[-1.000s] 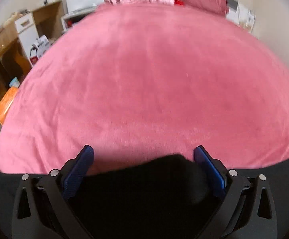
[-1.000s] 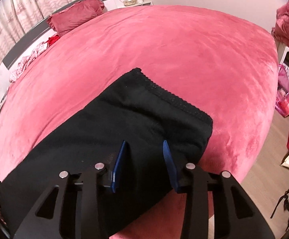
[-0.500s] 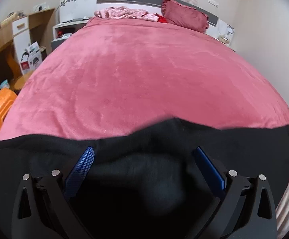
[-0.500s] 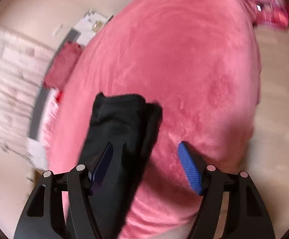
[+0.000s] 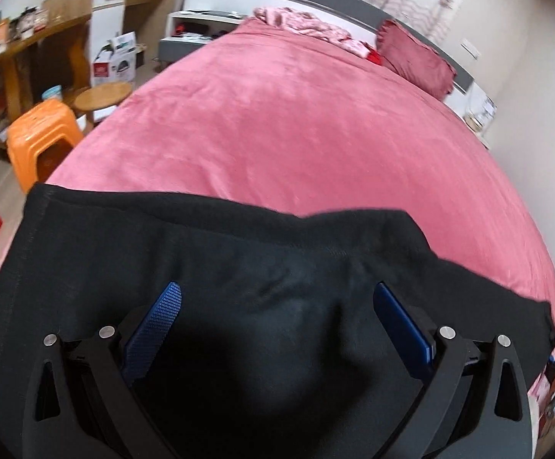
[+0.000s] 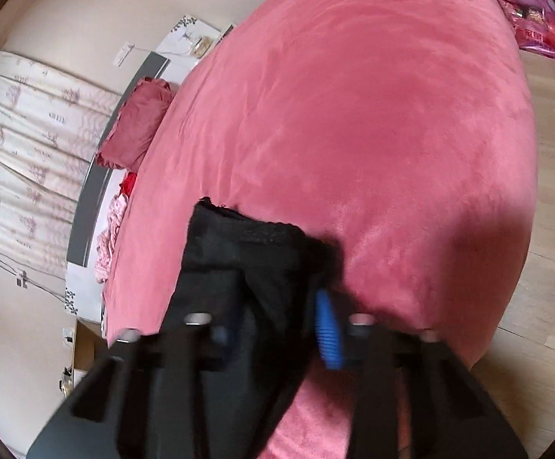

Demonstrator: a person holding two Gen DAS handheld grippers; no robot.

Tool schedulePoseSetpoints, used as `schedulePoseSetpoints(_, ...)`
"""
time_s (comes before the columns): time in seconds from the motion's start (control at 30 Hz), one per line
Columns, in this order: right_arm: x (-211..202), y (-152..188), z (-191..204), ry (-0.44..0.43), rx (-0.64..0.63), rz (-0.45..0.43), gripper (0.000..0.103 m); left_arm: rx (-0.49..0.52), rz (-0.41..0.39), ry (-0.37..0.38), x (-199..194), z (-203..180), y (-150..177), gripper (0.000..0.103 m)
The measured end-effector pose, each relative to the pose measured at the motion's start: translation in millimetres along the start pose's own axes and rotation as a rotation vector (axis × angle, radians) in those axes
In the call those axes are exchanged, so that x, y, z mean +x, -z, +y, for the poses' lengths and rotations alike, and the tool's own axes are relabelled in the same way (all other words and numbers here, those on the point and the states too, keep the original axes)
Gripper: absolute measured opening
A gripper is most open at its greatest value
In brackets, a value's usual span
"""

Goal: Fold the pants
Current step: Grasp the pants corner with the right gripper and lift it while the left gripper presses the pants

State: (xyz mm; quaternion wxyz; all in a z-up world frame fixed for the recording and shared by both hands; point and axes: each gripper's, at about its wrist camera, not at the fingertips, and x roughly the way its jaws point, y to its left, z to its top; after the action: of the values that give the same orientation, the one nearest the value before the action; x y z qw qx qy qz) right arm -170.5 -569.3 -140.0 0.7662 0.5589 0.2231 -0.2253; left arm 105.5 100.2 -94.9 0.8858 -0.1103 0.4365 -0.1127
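Two grippers | pants (image 5: pixel 239 267) black | box (image 5: pixel 115 59) print unreadable

The left gripper (image 5: pixel 277 306) is a matte black frame with two broad arms that spread out from the bottom of the view, each cut through with a long triangular slot. Two round silver screw heads sit on the top of each arm. Each finger carries a flat, narrow blue pad (image 5: pixel 155 329) with a fine grid of raised dots; the other pad shows only its smooth, darker blue edge.

The right gripper (image 6: pixel 277 325) is built the same way, though blurred: black slotted arms, pale metal screw heads, and a bright blue ribbed pad (image 6: pixel 327 332) on one finger. The opposite pad is dim and barely visible.
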Motion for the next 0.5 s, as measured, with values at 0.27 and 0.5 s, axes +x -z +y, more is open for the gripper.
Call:
schedulePoseSetpoints(0.27,-21.7,5.1,43.0,-0.026,-0.117,-0.038,0.020,-0.103,0.032,0.093,8.1,-6.9,-11.5,0.100)
schedulePoseSetpoints(0.5,-35.8,12.5,66.1,-0.044,-0.146,-0.061,0.019,0.354,0.117,-0.038,67.1,-95.2,-26.9,0.085)
